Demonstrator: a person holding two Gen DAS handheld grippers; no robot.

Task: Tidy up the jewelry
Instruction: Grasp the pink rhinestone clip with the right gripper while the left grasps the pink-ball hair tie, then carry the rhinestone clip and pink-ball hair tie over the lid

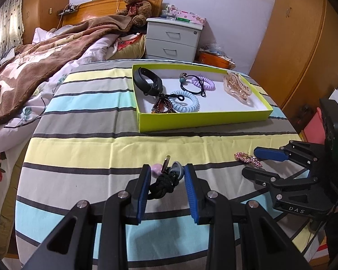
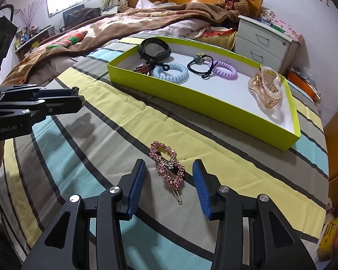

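My left gripper [image 1: 167,168] is shut on a black cord hair tie [image 1: 164,181] with a pink bead and a grey bead, held above the striped cloth. A pink rhinestone hair clip [image 2: 169,166] lies flat on the cloth. My right gripper [image 2: 169,163] stands open astride it, one blue pad on each side, neither touching. In the left wrist view, that right gripper [image 1: 251,160] sits at the right by the clip [image 1: 247,158]. The yellow-green tray [image 2: 191,103] behind holds a black band [image 2: 154,49], a blue coil tie [image 2: 170,73], a purple coil tie [image 2: 225,72] and a clear claw clip [image 2: 267,87].
The striped cloth [image 1: 90,148] covers a round table. A bed with a brown blanket [image 1: 33,67] lies to the left. A white nightstand [image 1: 173,38] and a teddy bear [image 1: 137,2] are behind the tray. Wooden wardrobe doors [image 1: 293,56] stand at the right.
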